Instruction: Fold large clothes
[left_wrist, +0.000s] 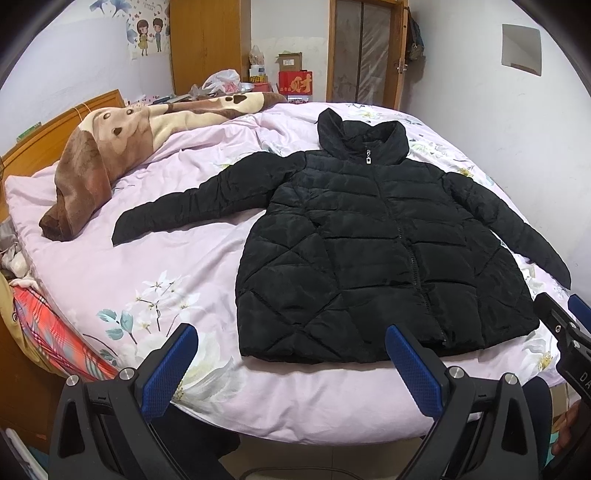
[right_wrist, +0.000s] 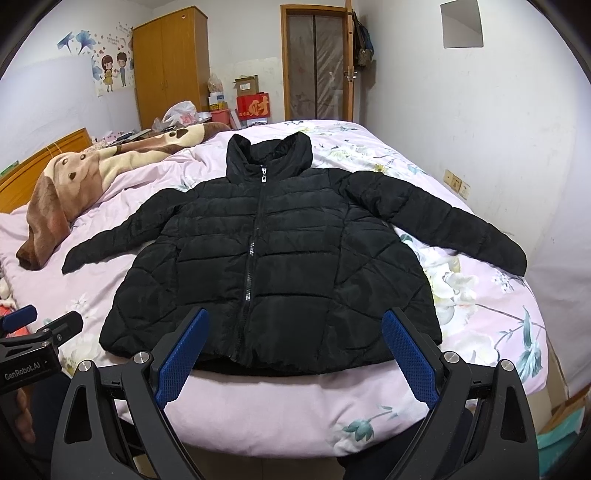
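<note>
A: Where's the black puffer jacket (left_wrist: 369, 236)?

B: Flat on the bed (left_wrist: 184, 258), zipped, hem toward us, collar away, sleeves spread sideways.

A: Grippers?

B: Left gripper (left_wrist: 291, 373) and right gripper (right_wrist: 293, 354) both spread apart, empty, just short of the hem; the right sits nearer centre.

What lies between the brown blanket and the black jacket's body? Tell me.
The jacket's own outstretched sleeve and bare pink floral bedspread; nothing else before the brown blanket. The left wrist view shows it best.
</note>
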